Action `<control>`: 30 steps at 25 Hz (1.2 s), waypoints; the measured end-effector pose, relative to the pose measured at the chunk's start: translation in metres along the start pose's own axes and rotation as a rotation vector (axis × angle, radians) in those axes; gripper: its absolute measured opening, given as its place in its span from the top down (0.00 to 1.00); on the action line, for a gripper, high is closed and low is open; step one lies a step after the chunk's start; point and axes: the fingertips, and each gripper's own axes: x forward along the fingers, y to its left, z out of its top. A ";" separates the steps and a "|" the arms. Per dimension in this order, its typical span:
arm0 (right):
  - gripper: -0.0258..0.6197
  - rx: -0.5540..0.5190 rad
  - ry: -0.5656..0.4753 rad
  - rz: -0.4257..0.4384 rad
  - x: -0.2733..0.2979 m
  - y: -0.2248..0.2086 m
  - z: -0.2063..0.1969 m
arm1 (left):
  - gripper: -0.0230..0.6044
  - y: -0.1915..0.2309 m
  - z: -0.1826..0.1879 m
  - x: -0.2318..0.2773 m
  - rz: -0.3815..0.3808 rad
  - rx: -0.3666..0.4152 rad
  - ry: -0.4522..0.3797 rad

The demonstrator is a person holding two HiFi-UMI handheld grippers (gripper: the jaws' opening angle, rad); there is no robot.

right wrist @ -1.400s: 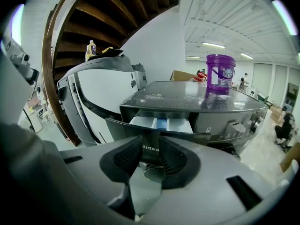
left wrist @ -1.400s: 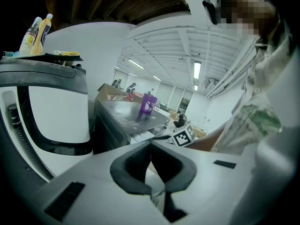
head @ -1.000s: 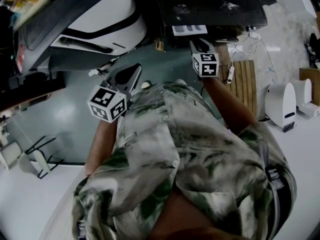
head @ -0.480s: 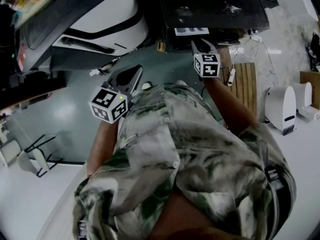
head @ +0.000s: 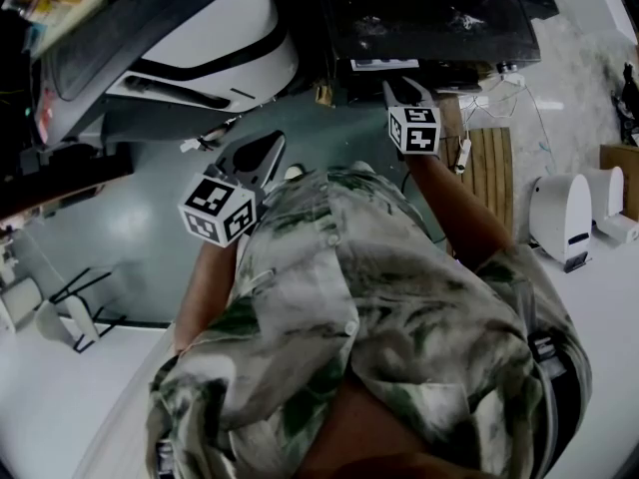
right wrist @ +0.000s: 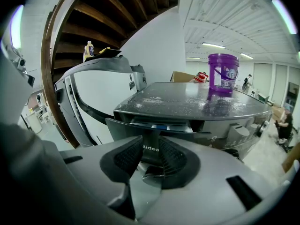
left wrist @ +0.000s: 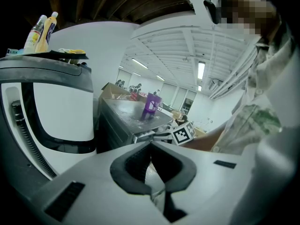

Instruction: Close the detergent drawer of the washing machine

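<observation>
Dark grey washing machine (right wrist: pixel 187 102) fills the centre of the right gripper view, with a purple bucket (right wrist: pixel 223 73) standing on its top, upper right. Its detergent drawer (right wrist: pixel 123 127) juts from the machine's front edge at centre frame. The compartments show behind the front panel, so it is not shut yet.

Jaws of the right claw (right wrist: pixel 151 146) stand wide and hold nothing. The drawer's lettered front panel shows in the gap, right at the tips. Touching or a sliver apart: cannot tell. In the head view this claw sits upper centre, nosed up to the machine's lower edge.

Tips of the left claw (left wrist: pixel 151 145) are together and empty. It points past a white appliance (left wrist: pixel 61 111) at frame left, idle and well apart from the drawer. In the head view it hangs centre-left over the grey-green floor (head: pixel 130 218).

Step in hand, by my reading: the push-in, with the right claw set against the front panel and the drawer only partly home. The next move calls for a straight, steady shove along the drawer's runners. Pressure should stay centred on the panel so it does not skew and jam, until the panel sits flush with the machine front.
</observation>
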 end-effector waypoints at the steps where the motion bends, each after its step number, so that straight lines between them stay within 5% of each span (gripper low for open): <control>1: 0.77 0.000 -0.001 0.001 0.001 0.000 0.000 | 0.92 0.000 0.000 0.001 0.000 0.000 0.000; 30: 0.78 -0.004 -0.007 0.002 0.020 -0.006 0.012 | 0.92 0.013 0.005 -0.003 0.037 -0.010 -0.002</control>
